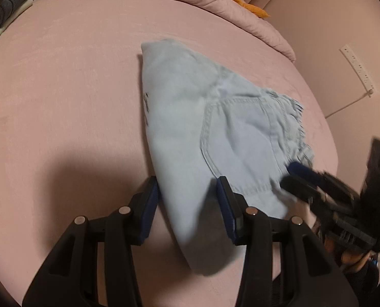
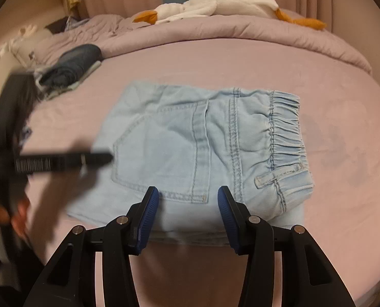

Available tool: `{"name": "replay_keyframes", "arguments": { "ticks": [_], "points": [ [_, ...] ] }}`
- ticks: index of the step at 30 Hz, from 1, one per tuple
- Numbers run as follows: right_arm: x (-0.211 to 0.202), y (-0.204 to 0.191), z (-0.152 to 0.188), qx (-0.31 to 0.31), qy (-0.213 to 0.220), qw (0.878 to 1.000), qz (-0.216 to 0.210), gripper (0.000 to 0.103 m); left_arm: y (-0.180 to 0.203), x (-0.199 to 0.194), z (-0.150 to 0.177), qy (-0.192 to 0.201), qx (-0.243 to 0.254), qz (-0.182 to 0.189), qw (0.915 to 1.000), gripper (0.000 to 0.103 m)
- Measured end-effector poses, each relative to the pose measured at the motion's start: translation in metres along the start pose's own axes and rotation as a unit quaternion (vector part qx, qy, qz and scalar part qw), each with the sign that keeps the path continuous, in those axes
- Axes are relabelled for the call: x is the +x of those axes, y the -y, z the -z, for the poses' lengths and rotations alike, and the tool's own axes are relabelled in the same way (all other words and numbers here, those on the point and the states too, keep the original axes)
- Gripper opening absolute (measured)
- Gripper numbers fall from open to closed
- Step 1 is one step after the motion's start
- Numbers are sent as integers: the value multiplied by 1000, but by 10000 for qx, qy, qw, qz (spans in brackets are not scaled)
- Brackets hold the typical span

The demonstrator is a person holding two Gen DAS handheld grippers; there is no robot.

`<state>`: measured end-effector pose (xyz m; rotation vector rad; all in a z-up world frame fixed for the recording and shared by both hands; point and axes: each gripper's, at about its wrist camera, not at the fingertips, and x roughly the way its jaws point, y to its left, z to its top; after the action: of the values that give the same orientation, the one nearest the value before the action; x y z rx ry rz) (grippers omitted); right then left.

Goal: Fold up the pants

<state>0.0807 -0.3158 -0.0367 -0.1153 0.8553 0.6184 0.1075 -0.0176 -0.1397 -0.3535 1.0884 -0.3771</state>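
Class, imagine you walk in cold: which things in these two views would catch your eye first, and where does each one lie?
First the pale blue denim pants, folded flat mid-bed on the pink sheet, elastic waistband to the right. Then the white plush goose on the quilt behind. Both tongs, left and right, hang open at the near edge.

Folded pants [image 2: 190, 148] flat on bed [image 2: 343, 117]; right claw [image 2: 188, 202] open.

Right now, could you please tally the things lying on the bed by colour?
Light blue: 1, the folded denim pants
Dark blue-grey: 1, the folded garment
White with orange: 1, the plush goose
Pink: 1, the rumpled quilt
Total: 4
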Motion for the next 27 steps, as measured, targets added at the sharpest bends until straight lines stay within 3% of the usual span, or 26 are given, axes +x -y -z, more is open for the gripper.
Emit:
{"name": "replay_keyframes", "arguments": {
  "ticks": [2, 8, 15, 18, 24, 27],
  "points": [
    [2, 2, -6, 107, -5, 9999, -127, 49, 0, -1, 2, -51, -41, 63, 10000, 44],
    [15, 1, -1, 183, -171, 9997, 33, 49, 2, -5, 8, -89, 74, -13, 9999, 42],
    [-4, -9, 2, -8, -61, 9999, 156, 49, 2, -3, 6, -98, -6, 14, 10000, 42],
    [-12, -33, 9, -381, 7, 9983, -445, 49, 0, -3, -4, -51, -108, 32, 9999, 42],
    [7, -98, 25, -1407, -55, 9864, -849, 49, -26, 7, -40, 137, -538, 71, 9984, 42],
    [26, -120, 28, -1902, -50, 9803, -531, 48, -34, 15, -61, 202, -672, 174, 9974, 44]
  ]
}}
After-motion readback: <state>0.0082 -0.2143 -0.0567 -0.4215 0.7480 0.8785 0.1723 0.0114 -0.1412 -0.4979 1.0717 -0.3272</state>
